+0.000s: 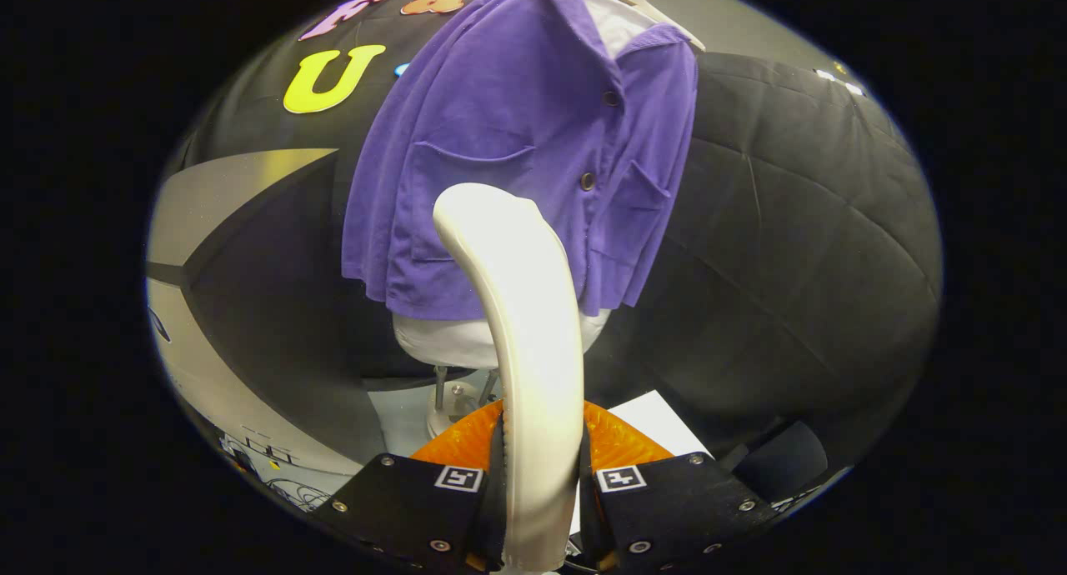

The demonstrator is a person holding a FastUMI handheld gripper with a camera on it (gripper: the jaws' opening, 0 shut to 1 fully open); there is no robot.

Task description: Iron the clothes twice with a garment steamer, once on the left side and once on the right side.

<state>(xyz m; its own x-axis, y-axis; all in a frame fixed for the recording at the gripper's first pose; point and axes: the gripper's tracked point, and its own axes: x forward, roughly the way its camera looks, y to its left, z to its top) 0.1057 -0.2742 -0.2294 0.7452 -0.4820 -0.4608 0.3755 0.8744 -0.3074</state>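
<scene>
Booth wall (800, 225): black quilted cloth, fills the background behind and to the right of everything.

Grey panel (225, 192) off to the left of the wall, angled, with a dark shadow wedge across it.

Shirt (517, 142): purple, short sleeves, collar open, worn on a white mannequin torso (433, 337). Hangs ahead of the fingers and slightly left of centre. Two chest pockets, one on each side of the button placket. Two dark buttons visible on the placket. White lining shows at the neck, a white hanger (642, 0) pokes out at the top. Hem ends just above the torso's bottom edge, so a white strip of torso shows below it.

Garment steamer (521, 333): cream-white curved body, rises from between the fingers and bends forward and left toward the shirt. Its head end overlaps the lower front of the shirt, around the left-hand pocket. Cannot tell whether the head actually touches the fabric or sits just in front of it.

Mannequin stand (446, 396): metal pole and base under the torso, mostly hidden by the steamer.

White sheet (658, 421) on the floor, beyond the right finger.

Gripper (540, 483): both fingers clamped against the steamer handle, one per side, no gap visible. Ribbed pads pressed to the handle on both sides. Square markers on top of each finger.
</scene>
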